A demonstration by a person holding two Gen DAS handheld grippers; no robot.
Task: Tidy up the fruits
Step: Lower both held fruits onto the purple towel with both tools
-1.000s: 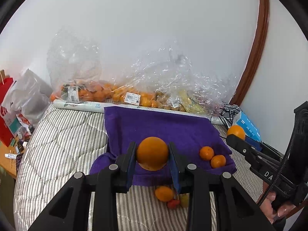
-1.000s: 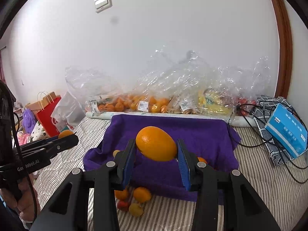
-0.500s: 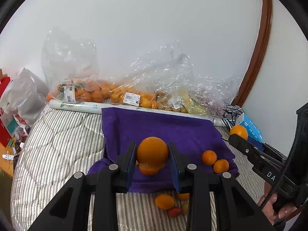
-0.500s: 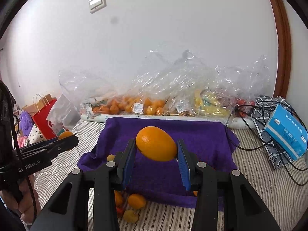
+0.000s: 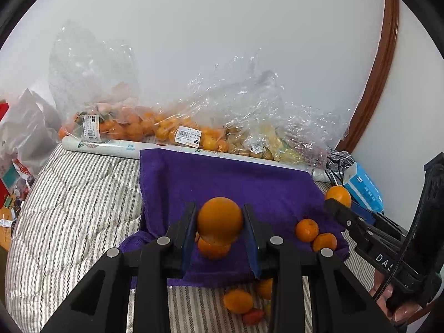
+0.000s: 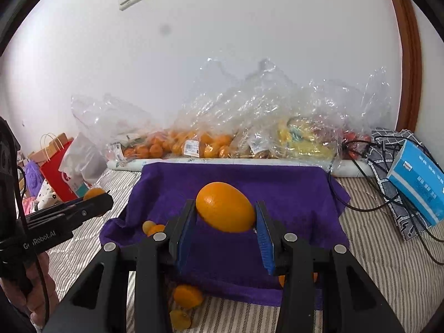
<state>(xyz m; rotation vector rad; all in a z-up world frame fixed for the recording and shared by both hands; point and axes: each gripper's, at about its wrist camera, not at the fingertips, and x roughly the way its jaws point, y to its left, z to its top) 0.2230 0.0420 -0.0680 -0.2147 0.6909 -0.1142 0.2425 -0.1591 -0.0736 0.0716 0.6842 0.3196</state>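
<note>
My left gripper (image 5: 219,227) is shut on a round orange (image 5: 220,219) and holds it above the near edge of a purple towel (image 5: 222,177) on the striped bed. My right gripper (image 6: 225,216) is shut on an oval orange (image 6: 225,207) above the same towel (image 6: 230,183). Two small oranges (image 5: 315,234) lie on the towel's right side, another orange (image 5: 213,248) sits just behind the left gripper. Loose small fruits (image 5: 240,301) lie on the bed before the towel, also in the right wrist view (image 6: 187,297).
Clear plastic bags of oranges and other fruit (image 5: 155,130) line the wall behind the towel. A blue box (image 6: 419,177) and black cables (image 6: 383,194) lie at the right. Red and white bags (image 6: 63,166) stand at the left bed edge.
Both grippers have moved forward and lower toward the towel, each still holding its orange. The loose fruits on the bed now sit nearer below the fingers.
</note>
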